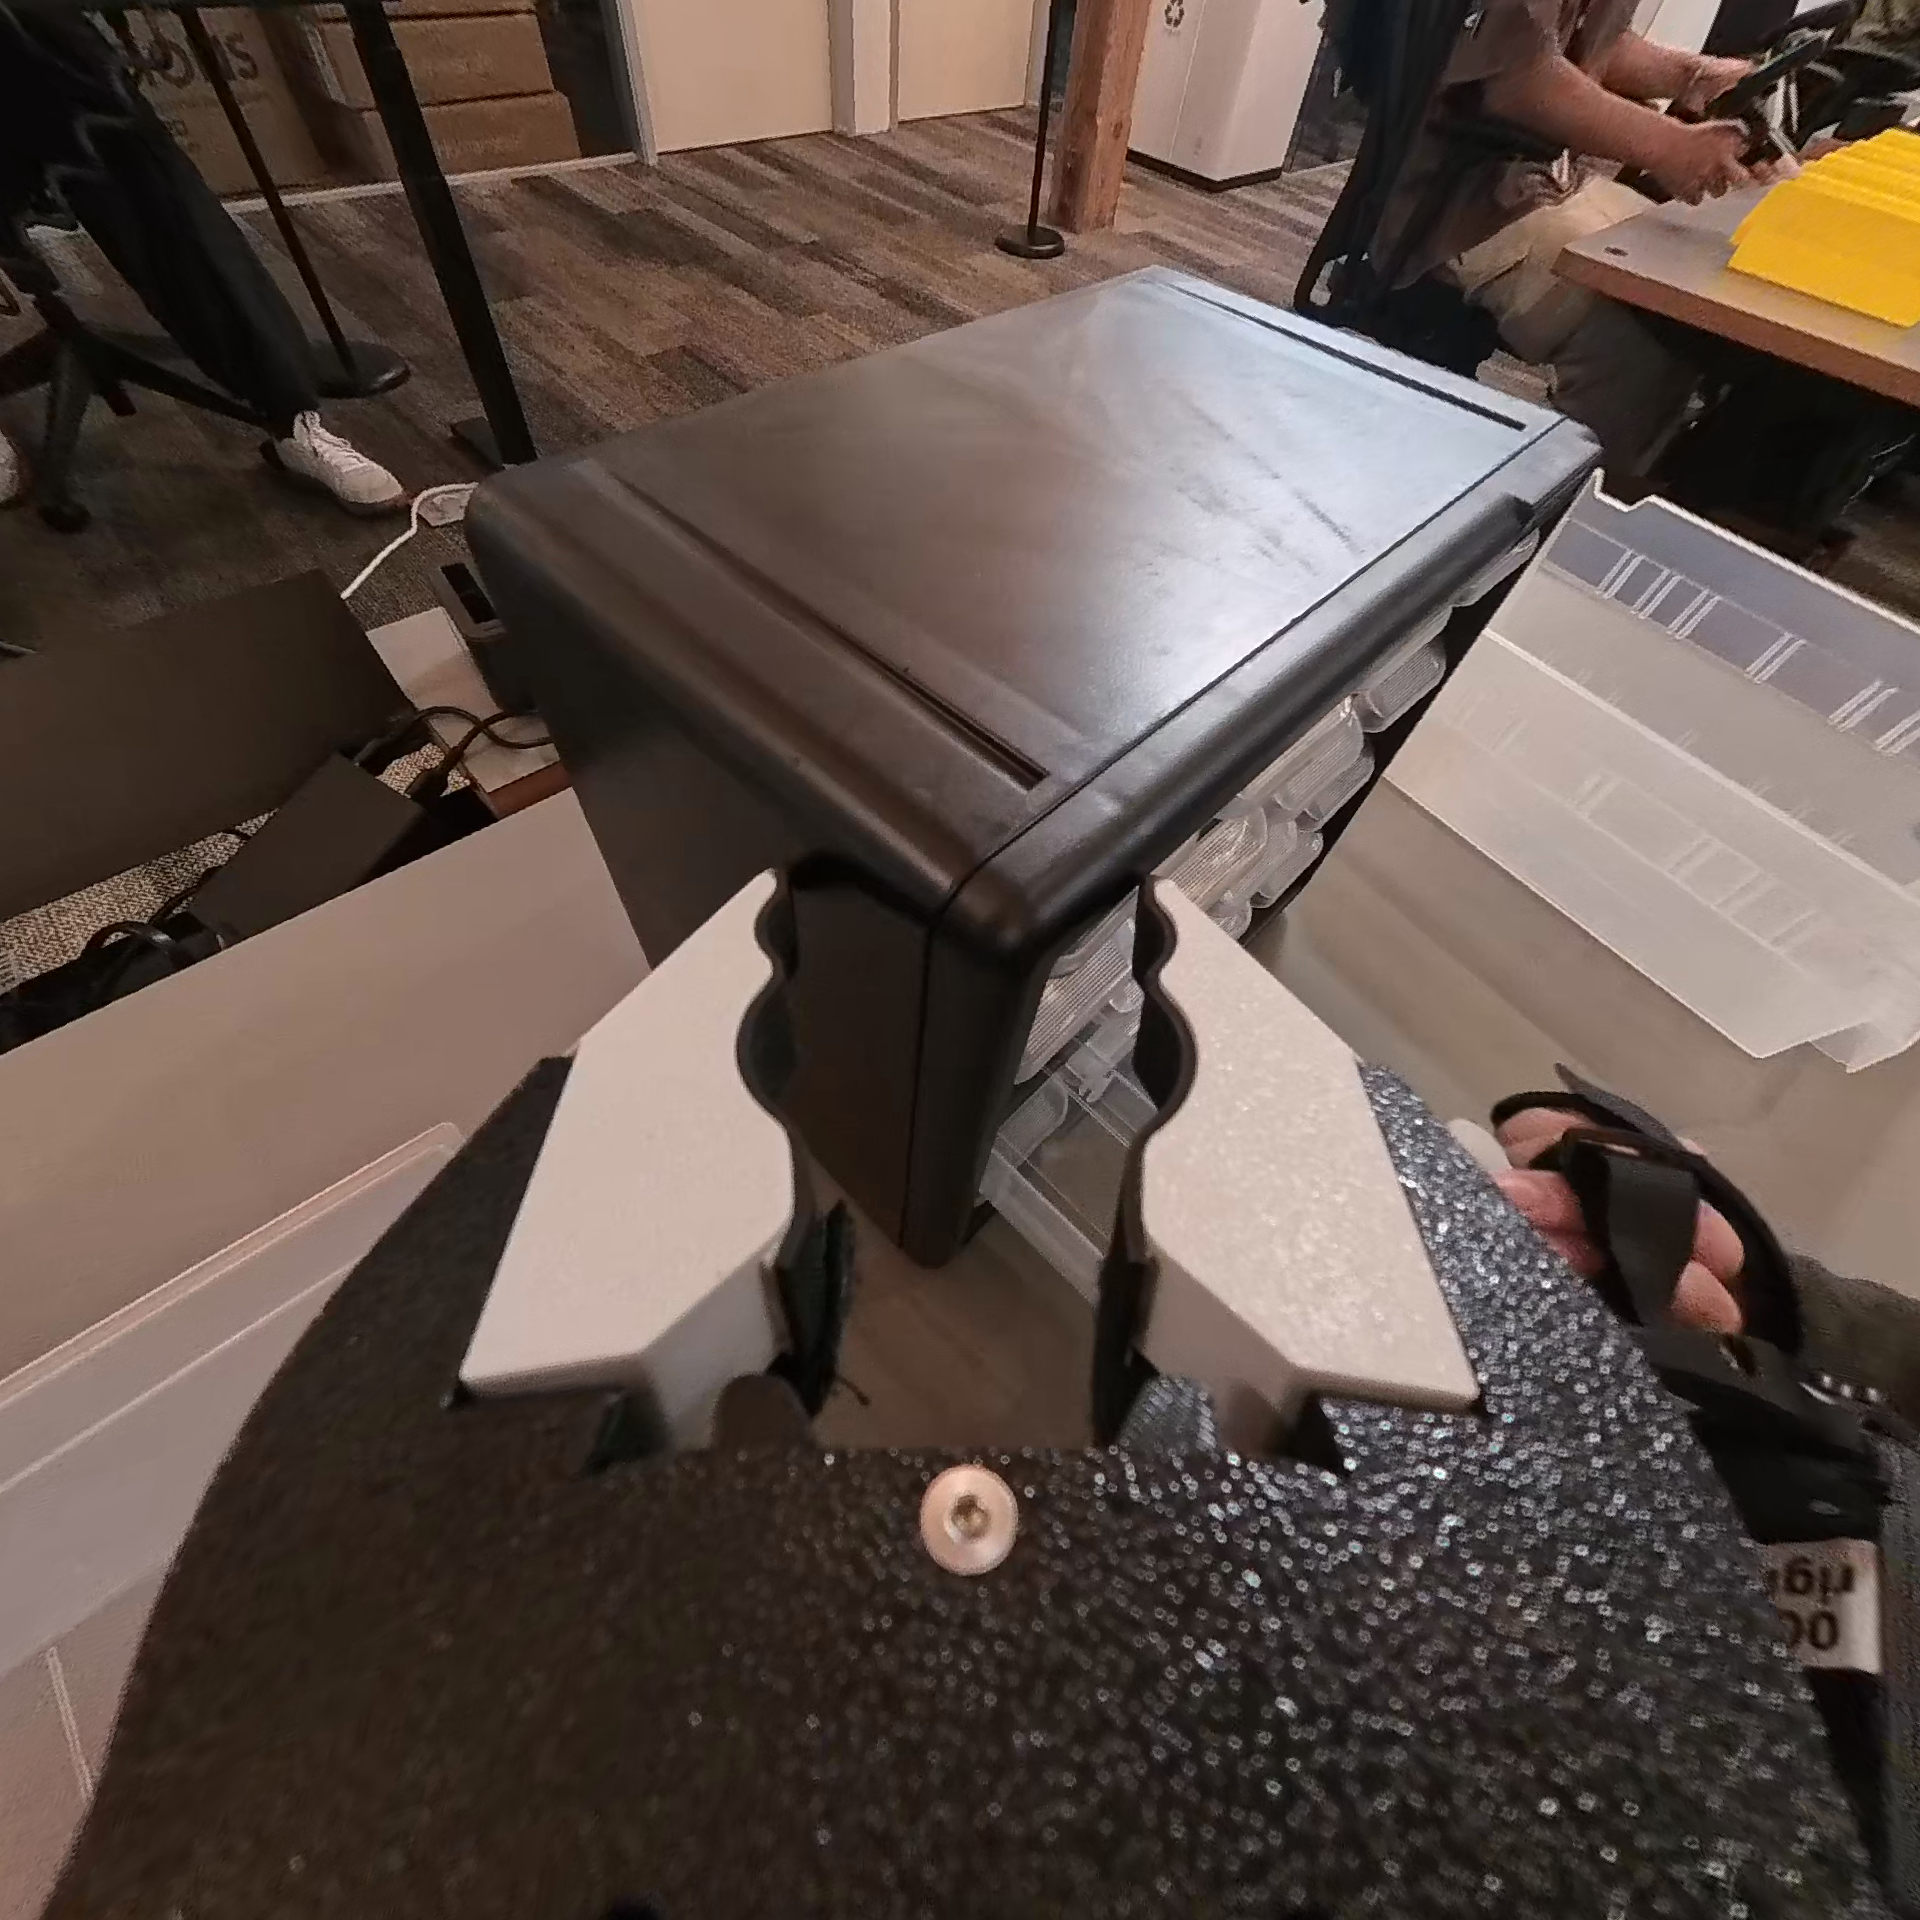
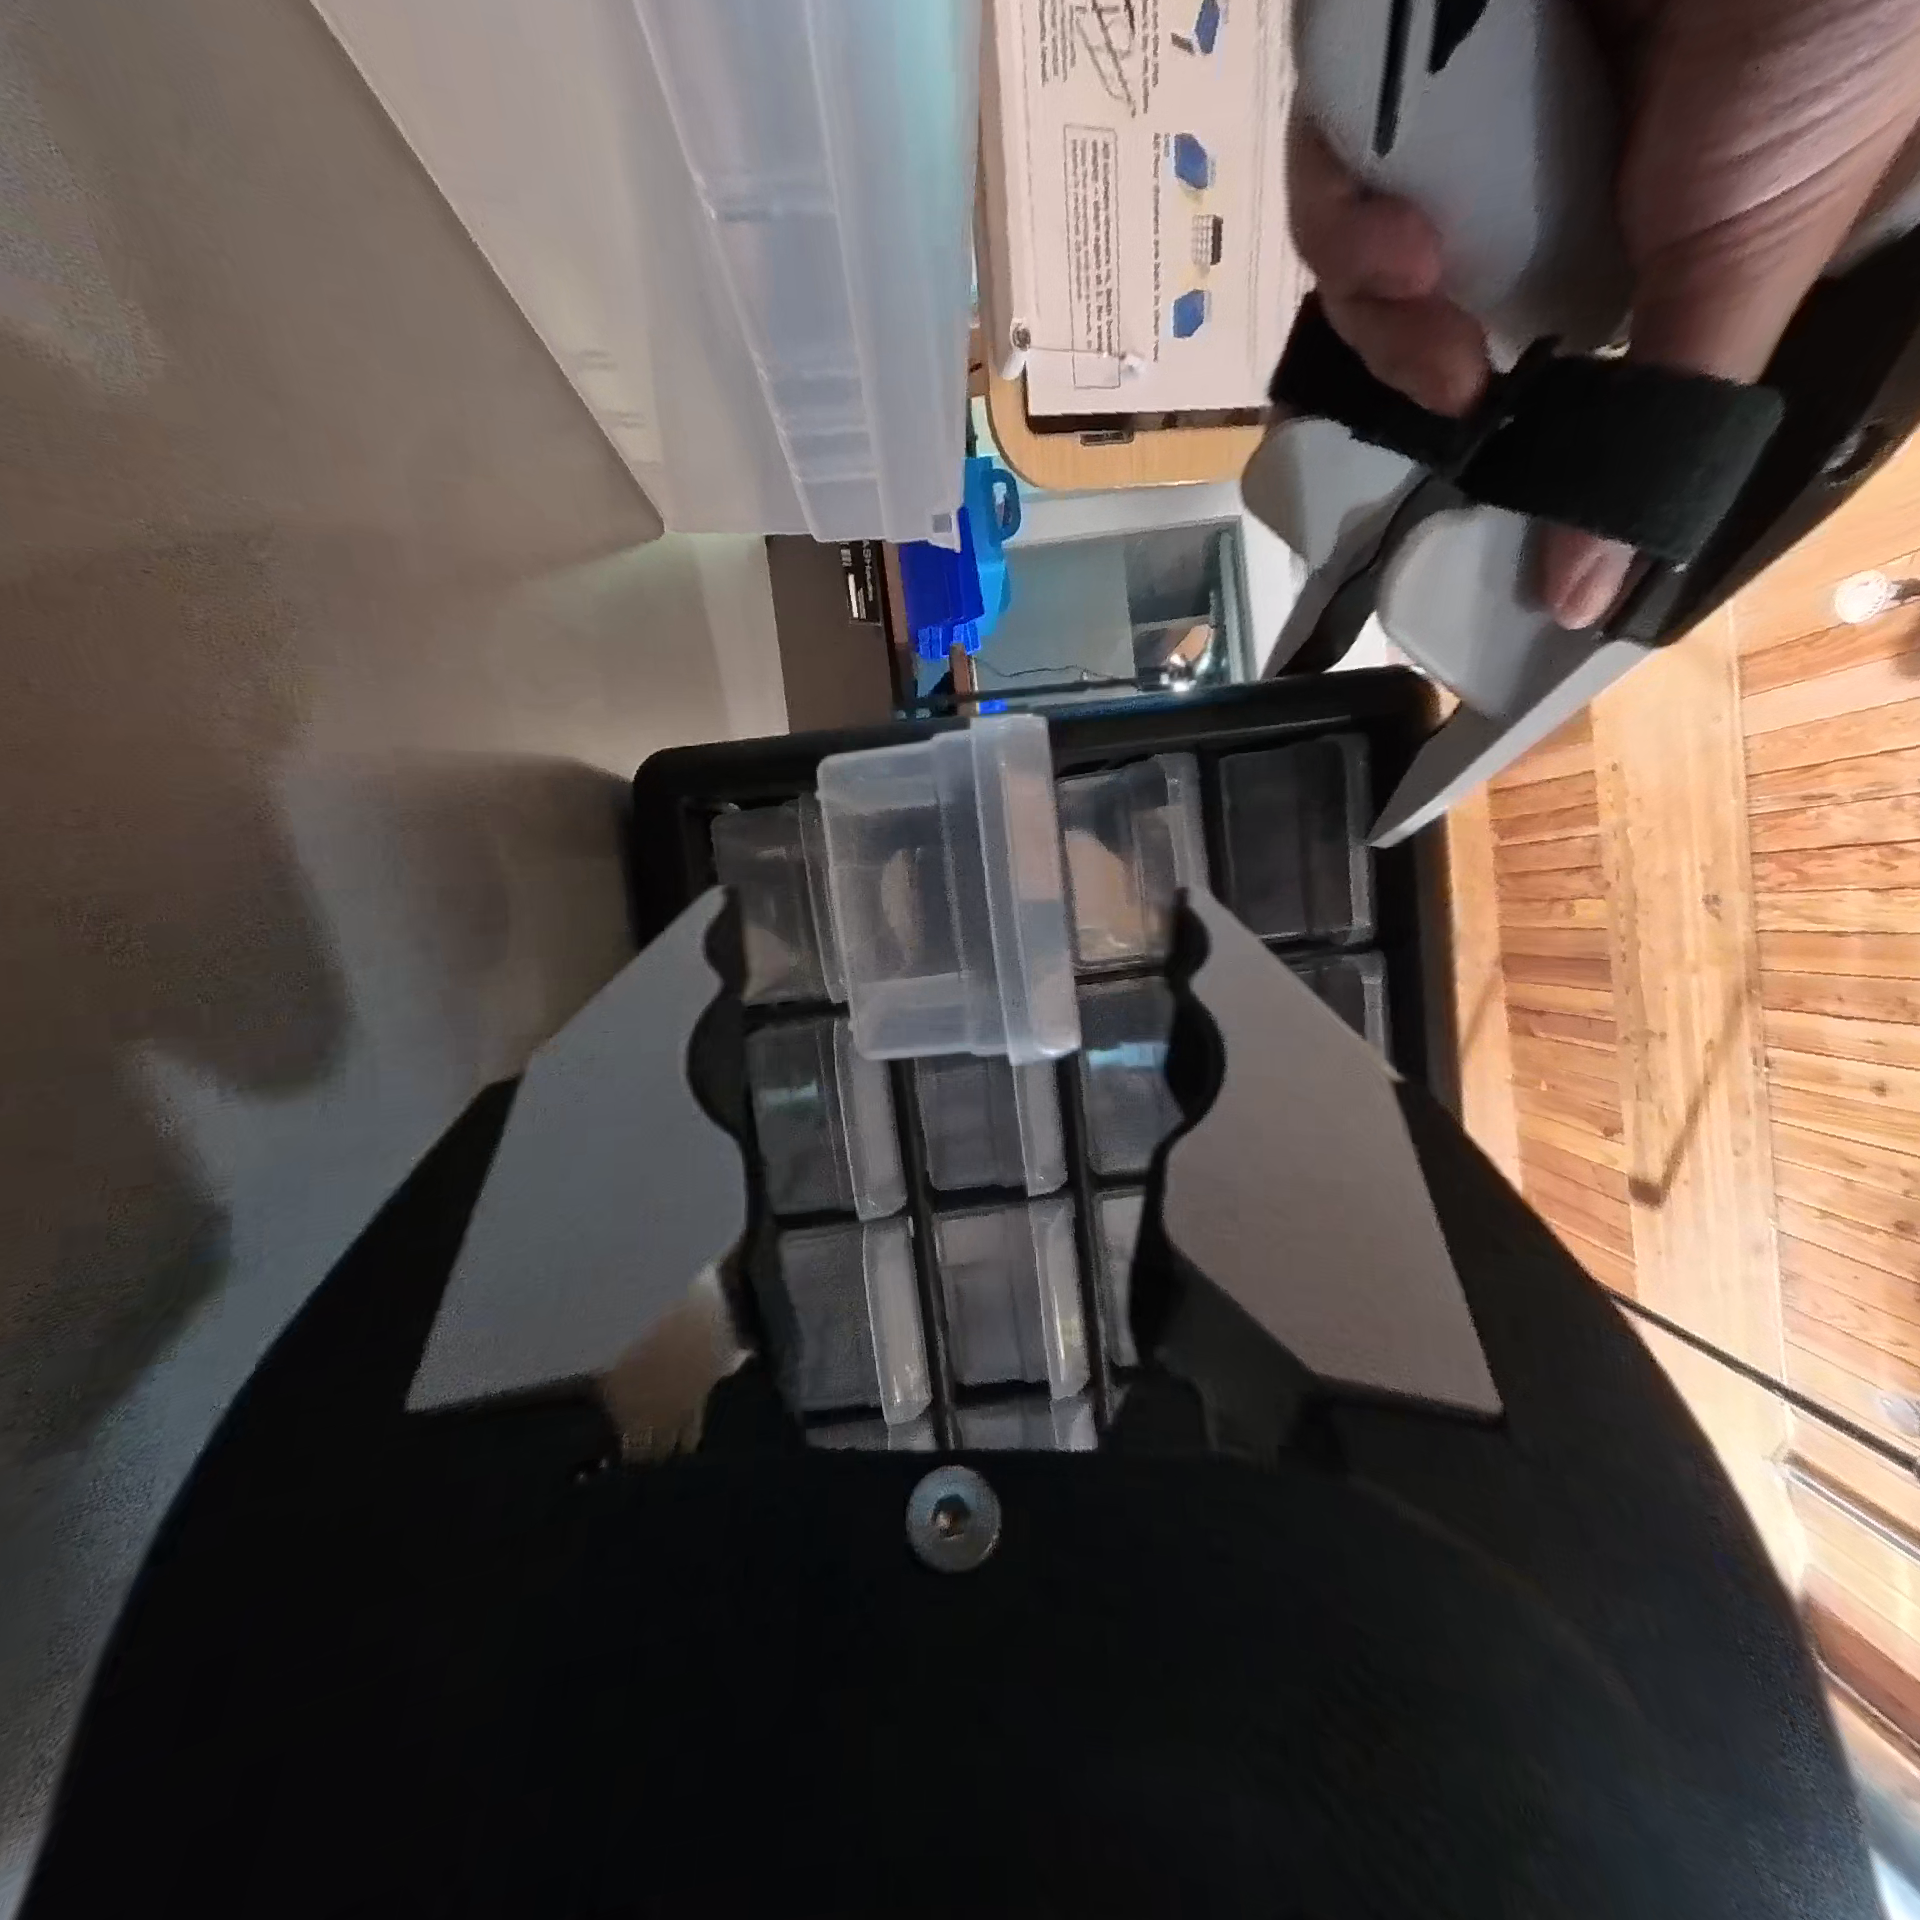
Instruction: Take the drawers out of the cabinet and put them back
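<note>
One clear drawer [image 2: 951,894] protruding from black cabinet [image 1: 1039,582], both grippers' fingers spread, holding nothing.

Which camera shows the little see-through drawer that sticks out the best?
The right wrist view: the clear drawer pokes out of the black cabinet, right ahead of the open right gripper. The left wrist view looks down on the cabinet's top and corner; only the drawer fronts' edges show, so you cannot pick it out.
</note>
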### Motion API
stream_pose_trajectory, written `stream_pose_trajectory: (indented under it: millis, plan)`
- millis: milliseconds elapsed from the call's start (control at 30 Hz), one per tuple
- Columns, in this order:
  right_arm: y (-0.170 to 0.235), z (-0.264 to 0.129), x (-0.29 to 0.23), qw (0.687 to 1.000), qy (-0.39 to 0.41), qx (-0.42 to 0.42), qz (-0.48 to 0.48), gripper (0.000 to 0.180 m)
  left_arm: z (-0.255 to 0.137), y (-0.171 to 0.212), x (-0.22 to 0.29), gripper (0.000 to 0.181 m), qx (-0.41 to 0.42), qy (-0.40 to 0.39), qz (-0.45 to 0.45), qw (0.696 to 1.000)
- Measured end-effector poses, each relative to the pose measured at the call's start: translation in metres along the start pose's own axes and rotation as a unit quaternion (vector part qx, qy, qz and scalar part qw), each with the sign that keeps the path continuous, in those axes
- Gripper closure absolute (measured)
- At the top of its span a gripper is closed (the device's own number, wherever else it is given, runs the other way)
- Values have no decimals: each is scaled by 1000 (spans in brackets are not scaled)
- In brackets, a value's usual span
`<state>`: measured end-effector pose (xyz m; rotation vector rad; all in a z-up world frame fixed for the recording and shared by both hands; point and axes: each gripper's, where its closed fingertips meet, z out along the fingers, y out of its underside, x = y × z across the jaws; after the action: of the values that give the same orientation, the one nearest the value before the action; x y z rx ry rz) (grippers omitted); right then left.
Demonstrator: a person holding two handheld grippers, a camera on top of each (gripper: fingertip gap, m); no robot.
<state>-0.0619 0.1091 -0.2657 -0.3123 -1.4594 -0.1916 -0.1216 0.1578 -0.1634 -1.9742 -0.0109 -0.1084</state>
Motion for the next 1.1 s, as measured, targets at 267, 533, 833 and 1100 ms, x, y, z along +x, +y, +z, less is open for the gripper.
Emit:
stream_pose_trajectory:
  millis: [267, 533, 833, 1100]
  plan:
    - [2, 22, -2, 1000, 7, -19, -17, 96, 0, 0, 0, 117, 0, 0, -1, 1000]
    - [-1, 7, 0, 998, 12, -33, -47, 136, 0, 0, 0, 117, 1, -1, -1, 1000]
    - [-25, -21, 0, 999, 3, -21, -41, 136, 0, 0, 0, 117, 2, 3, -4, 1000]
    - [-17, -32, 13, 998, -26, -29, 53, 136, 0, 1, 0, 117, 2, 5, -4, 1000]
